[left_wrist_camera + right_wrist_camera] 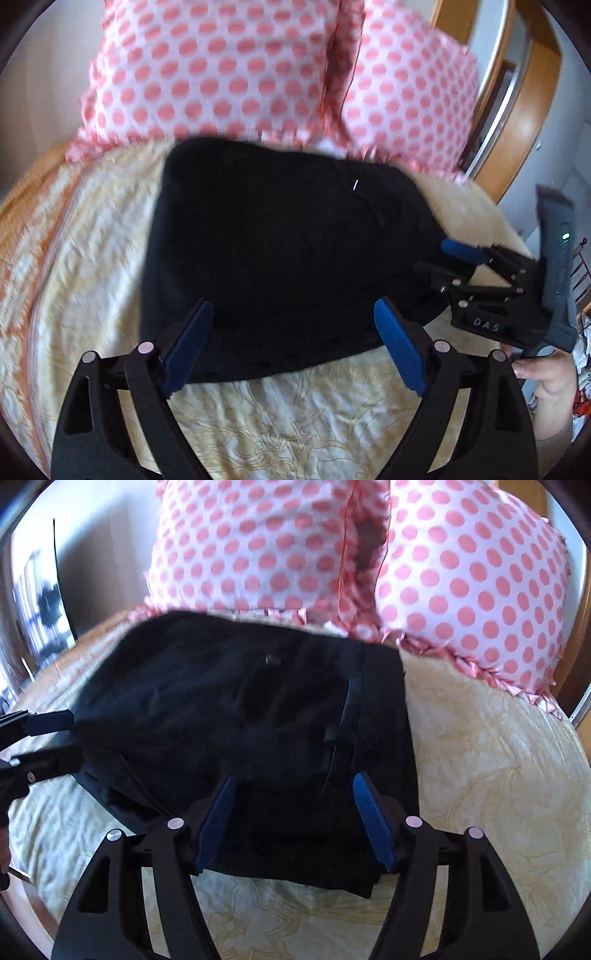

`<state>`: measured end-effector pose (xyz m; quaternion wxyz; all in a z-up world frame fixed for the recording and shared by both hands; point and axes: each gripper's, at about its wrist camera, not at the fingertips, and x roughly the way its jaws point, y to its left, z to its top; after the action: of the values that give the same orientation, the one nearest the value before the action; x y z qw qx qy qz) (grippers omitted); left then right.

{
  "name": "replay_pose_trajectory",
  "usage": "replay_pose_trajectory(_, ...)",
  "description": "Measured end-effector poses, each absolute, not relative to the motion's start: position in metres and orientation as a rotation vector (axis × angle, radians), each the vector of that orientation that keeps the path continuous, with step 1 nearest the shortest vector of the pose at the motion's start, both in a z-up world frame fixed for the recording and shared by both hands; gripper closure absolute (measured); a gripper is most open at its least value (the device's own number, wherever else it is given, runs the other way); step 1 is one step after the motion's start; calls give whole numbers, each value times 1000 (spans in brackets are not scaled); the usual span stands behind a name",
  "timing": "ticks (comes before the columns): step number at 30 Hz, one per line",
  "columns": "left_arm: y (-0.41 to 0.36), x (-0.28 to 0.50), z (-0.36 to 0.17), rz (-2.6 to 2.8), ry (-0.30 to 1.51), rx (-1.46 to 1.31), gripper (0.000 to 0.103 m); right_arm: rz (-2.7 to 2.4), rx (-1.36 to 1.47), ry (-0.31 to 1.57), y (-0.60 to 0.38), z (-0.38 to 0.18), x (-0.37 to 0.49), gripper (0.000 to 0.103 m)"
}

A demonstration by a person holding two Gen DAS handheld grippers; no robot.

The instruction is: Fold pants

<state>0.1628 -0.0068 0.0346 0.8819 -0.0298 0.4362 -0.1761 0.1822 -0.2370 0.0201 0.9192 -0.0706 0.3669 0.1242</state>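
The black pants (280,251) lie folded into a thick bundle on the cream bedspread (295,424). My left gripper (293,328) is open, its blue pads over the bundle's near edge, holding nothing. My right gripper (291,801) is open over the bundle's (240,716) near right part. In the left wrist view the right gripper (450,258) shows at the bundle's right side. In the right wrist view the left gripper (55,734) shows at the bundle's left edge.
Two pink polka-dot pillows (221,70) (480,590) stand right behind the pants. A wooden headboard (517,122) curves at the right. The patterned orange bedspread edge (26,240) falls away at the left. A hand (546,373) holds the right gripper.
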Motion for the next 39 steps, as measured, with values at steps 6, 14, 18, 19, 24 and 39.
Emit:
replay_pose_trajectory(6, -18, 174, 18, -352, 904, -39, 2, 220, -119, 761, -238, 17, 186, 28)
replay_pose_trajectory(14, 14, 123, 48, -236, 783, -37, 2, 100, 29, 563, -268, 42, 127, 1)
replay_pose_trajectory(18, 31, 84, 47, -102, 721, 52, 2, 84, -19, 564, -247, 30, 90, 1)
replay_pose_trajectory(19, 34, 75, 45, -75, 708, 68, 2, 85, -31, 570, -242, 25, 84, 1)
replay_pose_trajectory(24, 46, 43, 31, 18, 692, 83, 2, 74, -28, 599, -226, 4, 58, 1)
replay_pose_trajectory(39, 43, 41, 11, -8, 707, 55, 2, 45, 5, 620, -219, -14, 38, 1)
